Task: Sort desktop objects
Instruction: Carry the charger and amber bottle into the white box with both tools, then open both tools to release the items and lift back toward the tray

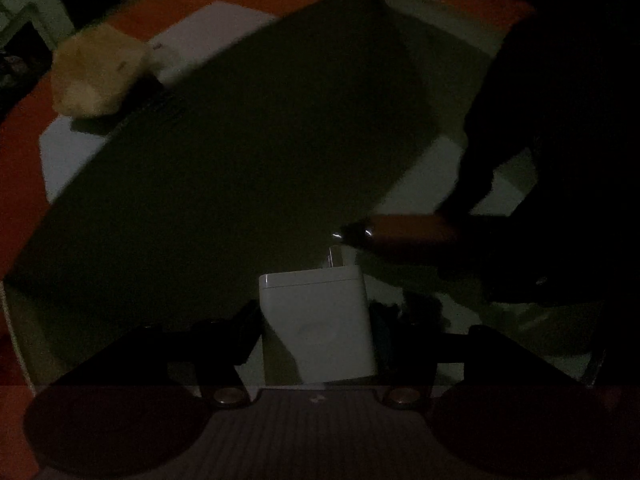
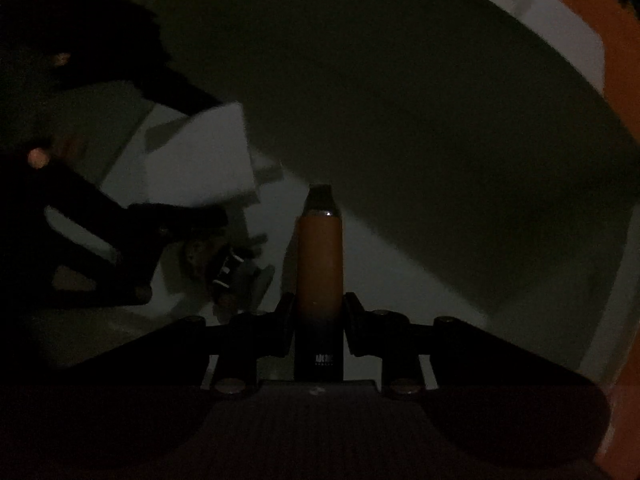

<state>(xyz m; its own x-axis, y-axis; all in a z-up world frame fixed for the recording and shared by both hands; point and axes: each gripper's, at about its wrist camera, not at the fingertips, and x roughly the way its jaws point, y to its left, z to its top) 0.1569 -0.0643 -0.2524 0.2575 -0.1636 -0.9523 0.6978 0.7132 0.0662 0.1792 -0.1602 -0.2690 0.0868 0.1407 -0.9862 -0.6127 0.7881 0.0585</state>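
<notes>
The left claw (image 1: 316,332) is closed on a white plastic charger block (image 1: 318,320); the right claw (image 2: 318,320) clamps an orange pen-shaped device with a dark cap (image 2: 320,264) pointing straight ahead. Keep both grips firm and lower each into the white tray (image 1: 452,32) ahead, well apart

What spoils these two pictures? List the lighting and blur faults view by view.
Left wrist view: badly underexposed, a large shadow over the white tray; the white charger in the left gripper is the clearest thing; the tan lump is smeared. Right wrist view: equally dim, fisheye-curved edges; the orange pen-like device in the right gripper reads sharp, the charger blurred.
</notes>
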